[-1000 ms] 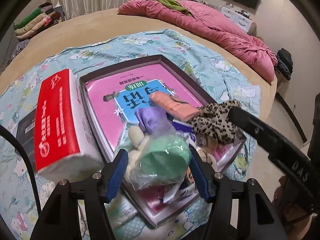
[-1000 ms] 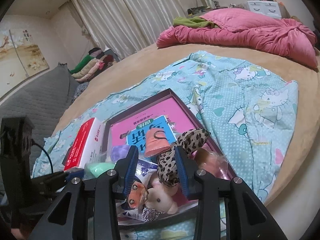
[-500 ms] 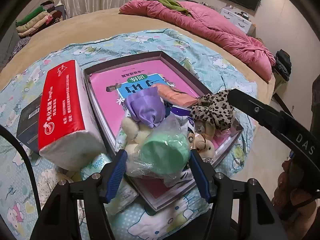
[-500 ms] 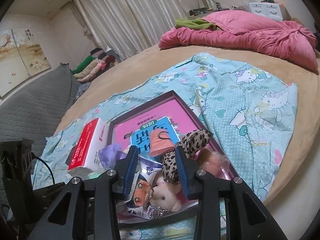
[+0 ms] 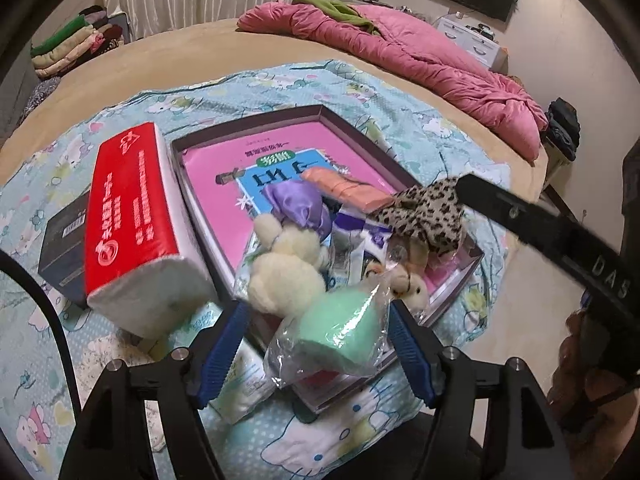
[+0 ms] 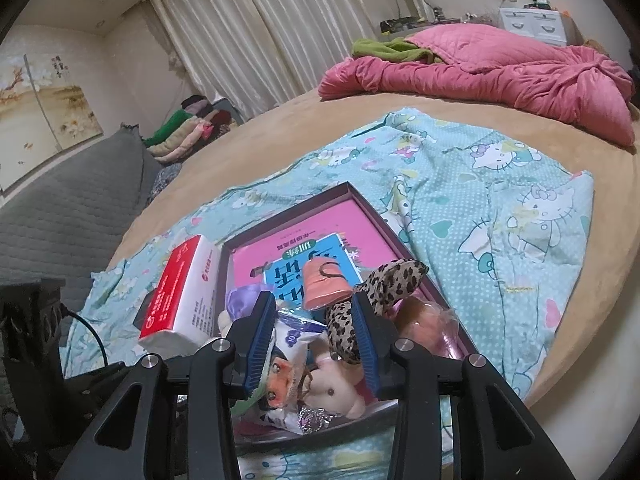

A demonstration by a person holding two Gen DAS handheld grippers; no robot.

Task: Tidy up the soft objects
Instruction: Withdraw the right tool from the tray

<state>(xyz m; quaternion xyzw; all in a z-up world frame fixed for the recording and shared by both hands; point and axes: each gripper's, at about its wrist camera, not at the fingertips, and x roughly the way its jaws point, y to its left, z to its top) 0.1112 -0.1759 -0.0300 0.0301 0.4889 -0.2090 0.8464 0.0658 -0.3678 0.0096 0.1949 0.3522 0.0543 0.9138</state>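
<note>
Between the blue fingers (image 5: pixel 224 354) of the left gripper (image 5: pixel 316 350) a green sponge in a clear bag (image 5: pixel 338 334) is seen, and the fingers are opening: a gap shows on the left side between pad and plastic, while the right pad lies at or just against the bag's crumpled edge, so the bag is judged released rather than gripped. The bag rests on the near corner of the box (image 5: pixel 476 258), half over its rim, with its long axis running from near left to far right. Just beyond it sit a cream plush (image 5: pixel 286 272) and a small tan plush (image 5: pixel 414 290), then a purple pouch (image 5: pixel 298 206) and a peach pouch (image 5: pixel 344 188) lying on the pink book (image 5: pixel 216 196) that lines the box. To the left of the box a red tissue pack (image 5: pixel 132 216) lies on the bed, touching the box wall. The right gripper (image 6: pixel 316 344) is held over the same near corner, a little farther right, and its fingers (image 6: pixel 362 340) stand partly apart; the leopard scrunchie (image 6: pixel 384 284) lies against the inner face of the right finger, and whether it is pinched cannot be told, since the left pad stands clear of it. The scrunchie's long axis runs away from the fingers toward the far right. The sponge is judged nearer the left hand and the scrunchie nearer the right, so each item lies straight ahead of its own gripper.
</note>
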